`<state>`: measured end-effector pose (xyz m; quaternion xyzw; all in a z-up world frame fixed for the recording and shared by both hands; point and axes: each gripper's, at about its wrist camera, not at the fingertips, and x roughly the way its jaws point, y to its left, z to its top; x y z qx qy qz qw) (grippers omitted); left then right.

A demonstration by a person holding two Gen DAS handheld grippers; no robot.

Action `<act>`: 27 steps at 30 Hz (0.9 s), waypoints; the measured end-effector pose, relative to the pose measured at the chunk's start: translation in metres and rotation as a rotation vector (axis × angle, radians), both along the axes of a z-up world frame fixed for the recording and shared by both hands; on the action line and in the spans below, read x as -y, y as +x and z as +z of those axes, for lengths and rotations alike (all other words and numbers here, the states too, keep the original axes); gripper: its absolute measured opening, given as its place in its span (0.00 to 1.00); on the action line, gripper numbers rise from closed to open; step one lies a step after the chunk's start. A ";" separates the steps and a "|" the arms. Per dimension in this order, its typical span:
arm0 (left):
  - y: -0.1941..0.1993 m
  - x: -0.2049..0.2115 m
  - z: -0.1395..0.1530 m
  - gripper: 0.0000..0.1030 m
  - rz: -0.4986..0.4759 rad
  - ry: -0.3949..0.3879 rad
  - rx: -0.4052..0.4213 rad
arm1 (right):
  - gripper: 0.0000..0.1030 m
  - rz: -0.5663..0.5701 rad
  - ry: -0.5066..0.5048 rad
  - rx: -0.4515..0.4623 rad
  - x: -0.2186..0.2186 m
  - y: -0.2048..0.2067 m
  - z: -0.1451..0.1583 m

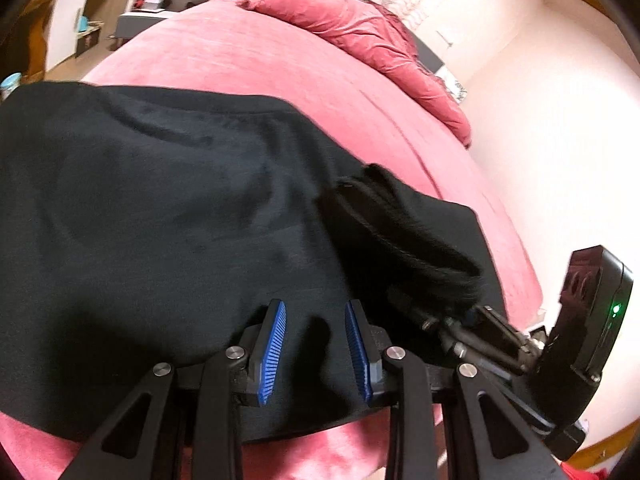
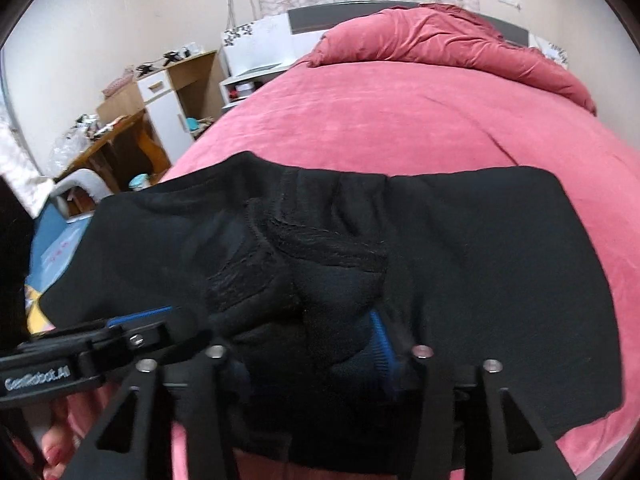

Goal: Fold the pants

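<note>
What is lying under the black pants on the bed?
The black pants lie on a pink bedcover, which shows all around them. The part directly beneath is covered by the cloth and cannot be seen.

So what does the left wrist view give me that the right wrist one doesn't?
Left wrist only: the left tongs with both blue pads bare and nothing between them, plus the right tool's body beside them.
Right wrist only: a bunched fold draped over the right tongs, a desk and a chair.
Both: black pants on the pink bed, with the duvet heaped at the headboard.
</note>
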<state>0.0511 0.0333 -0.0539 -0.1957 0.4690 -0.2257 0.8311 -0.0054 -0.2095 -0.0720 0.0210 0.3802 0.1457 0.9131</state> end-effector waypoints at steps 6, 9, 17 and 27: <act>0.010 0.003 0.005 0.32 -0.062 -0.154 -0.019 | 0.60 0.099 0.130 -0.004 0.025 -0.019 0.015; 0.018 -0.004 0.007 0.37 -0.050 -0.230 -0.037 | 0.60 0.104 0.218 0.073 0.049 -0.037 0.030; 0.047 0.005 -0.002 0.58 -0.058 -0.329 -0.178 | 0.18 -0.134 0.235 -0.054 0.077 0.012 0.002; 0.067 0.044 -0.019 0.36 -0.072 -0.219 -0.276 | 0.18 -0.049 0.147 -0.098 0.045 0.012 -0.006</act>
